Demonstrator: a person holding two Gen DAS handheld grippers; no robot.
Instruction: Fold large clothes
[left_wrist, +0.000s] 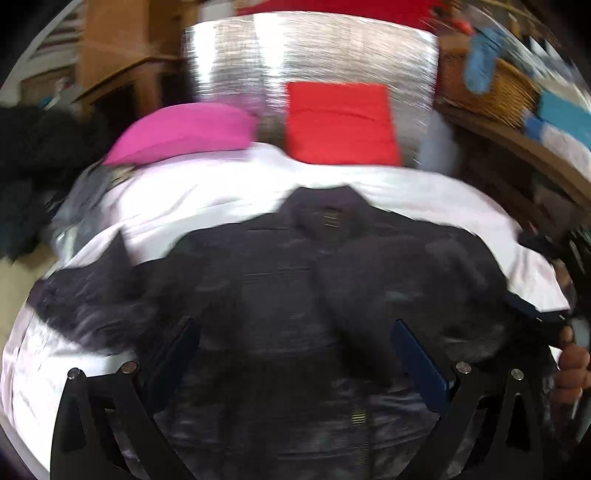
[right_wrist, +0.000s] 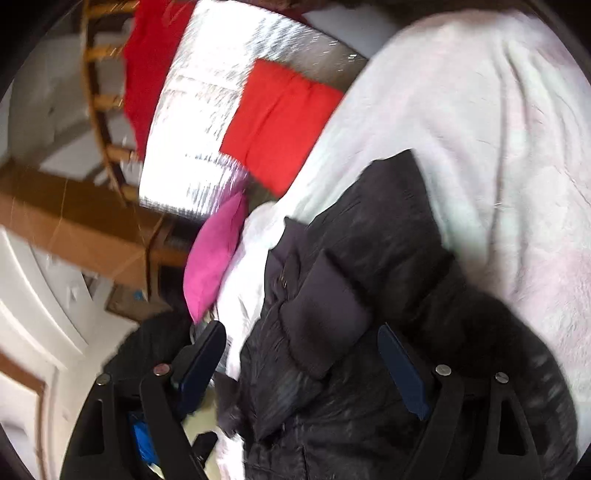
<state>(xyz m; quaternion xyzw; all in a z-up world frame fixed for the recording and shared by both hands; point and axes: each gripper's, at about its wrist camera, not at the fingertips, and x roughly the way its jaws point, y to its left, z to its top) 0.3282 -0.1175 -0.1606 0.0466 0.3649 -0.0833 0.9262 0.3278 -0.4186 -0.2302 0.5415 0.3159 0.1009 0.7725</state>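
A dark puffer jacket (left_wrist: 295, 266) lies spread front-up on a white bed sheet (left_wrist: 207, 199), collar toward the pillows. My left gripper (left_wrist: 294, 326) hovers over the jacket's lower body, jaws wide apart with nothing pinched. At the right edge of the left wrist view, a hand (left_wrist: 572, 365) holds the right gripper by the jacket's right side. The right wrist view is rolled and blurred. There my right gripper (right_wrist: 301, 332) stands open above a folded sleeve (right_wrist: 325, 306) of the jacket (right_wrist: 369, 258), pads apart from the cloth.
A pink pillow (left_wrist: 184, 129) and a red pillow (left_wrist: 340, 122) rest against a shiny silver headboard (left_wrist: 314, 48). A wicker basket (left_wrist: 495, 88) sits on a shelf at right. Dark clothes (left_wrist: 26, 177) are heaped left of the bed. Wooden furniture (left_wrist: 122, 62) stands behind.
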